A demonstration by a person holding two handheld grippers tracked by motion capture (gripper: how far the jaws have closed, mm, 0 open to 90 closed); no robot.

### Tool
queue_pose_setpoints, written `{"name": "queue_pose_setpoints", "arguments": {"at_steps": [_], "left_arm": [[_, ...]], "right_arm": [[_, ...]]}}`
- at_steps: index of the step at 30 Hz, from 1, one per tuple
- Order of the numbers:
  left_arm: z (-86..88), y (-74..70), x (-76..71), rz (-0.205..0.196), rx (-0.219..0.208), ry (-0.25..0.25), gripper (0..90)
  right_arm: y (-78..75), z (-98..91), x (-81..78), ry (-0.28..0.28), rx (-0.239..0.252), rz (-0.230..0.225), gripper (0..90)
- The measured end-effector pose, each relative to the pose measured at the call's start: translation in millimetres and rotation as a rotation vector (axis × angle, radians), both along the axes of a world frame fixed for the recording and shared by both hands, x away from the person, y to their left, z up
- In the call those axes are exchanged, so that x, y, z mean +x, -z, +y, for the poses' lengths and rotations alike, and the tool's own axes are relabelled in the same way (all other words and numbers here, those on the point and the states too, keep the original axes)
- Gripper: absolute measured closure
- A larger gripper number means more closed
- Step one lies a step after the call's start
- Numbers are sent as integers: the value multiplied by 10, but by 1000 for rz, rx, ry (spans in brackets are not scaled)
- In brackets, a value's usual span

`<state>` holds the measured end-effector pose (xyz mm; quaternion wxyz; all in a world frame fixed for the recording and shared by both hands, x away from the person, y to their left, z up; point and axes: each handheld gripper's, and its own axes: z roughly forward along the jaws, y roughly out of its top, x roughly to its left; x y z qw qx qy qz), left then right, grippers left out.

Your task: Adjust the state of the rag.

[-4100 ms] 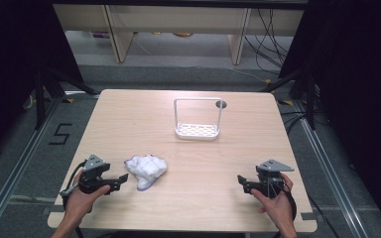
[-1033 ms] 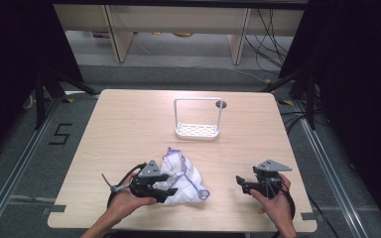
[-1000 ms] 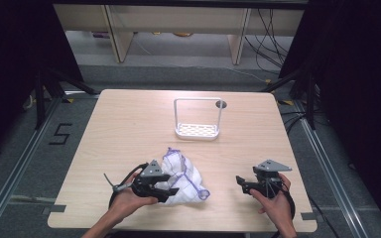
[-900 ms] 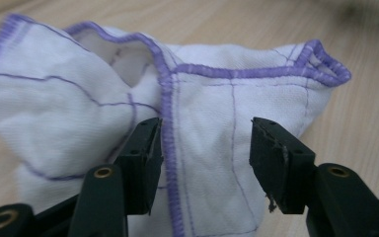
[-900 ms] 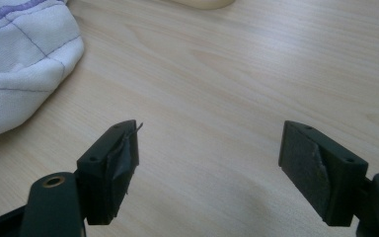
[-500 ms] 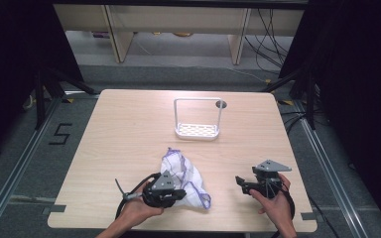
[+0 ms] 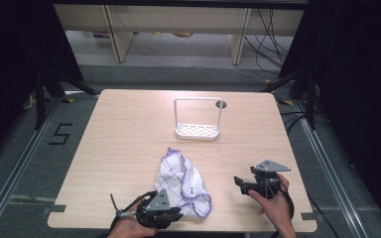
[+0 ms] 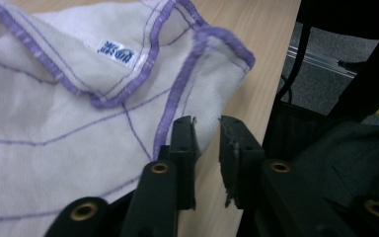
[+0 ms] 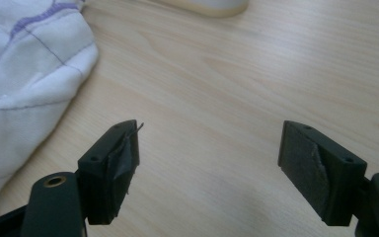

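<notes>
Left gripper (image 8: 207, 133) has just been opening its fingers a bit, cloth (image 8: 79, 108) edge sitting between them; up close you can read a label (image 8: 114, 51). High view catches the right gripper (image 7: 245, 184), fingers spread wide over bare table (image 7: 129, 124).

So from above there's a white cloth with purple stitched edges (image 7: 181, 182) spread on the light wood counter (image 7: 124, 134), the left gripper (image 7: 174, 214) sitting at its near corner, the right gripper (image 7: 241, 182) parked well off to the side, and a little white wire rack (image 7: 198, 130) farther back.

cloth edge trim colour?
Purple stitched hem on the white cloth, with thin purple grid lines; clearest in the left gripper view.
</notes>
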<state>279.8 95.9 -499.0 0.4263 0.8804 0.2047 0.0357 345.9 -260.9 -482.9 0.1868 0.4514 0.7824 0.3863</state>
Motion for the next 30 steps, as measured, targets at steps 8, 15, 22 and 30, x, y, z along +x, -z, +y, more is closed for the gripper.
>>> {"name": "queue_pose_setpoints", "arguments": {"at_steps": [8, 15, 22, 30], "left_arm": [[285, -132, 138, 15, -124, -118, 547], [661, -215, 530, -17, -124, -345, 506], [734, -66, 747, 34, -119, -406, 478], [737, -44, 748, 38, -105, -405, 456]], "right_arm": [[-228, 450, -93, -167, 77, -18, 253], [-315, 914, -83, -314, 44, -17, 321], [-156, 1384, -97, -450, -54, 32, 394], [112, 1630, -64, -483, -235, 2, 585]]}}
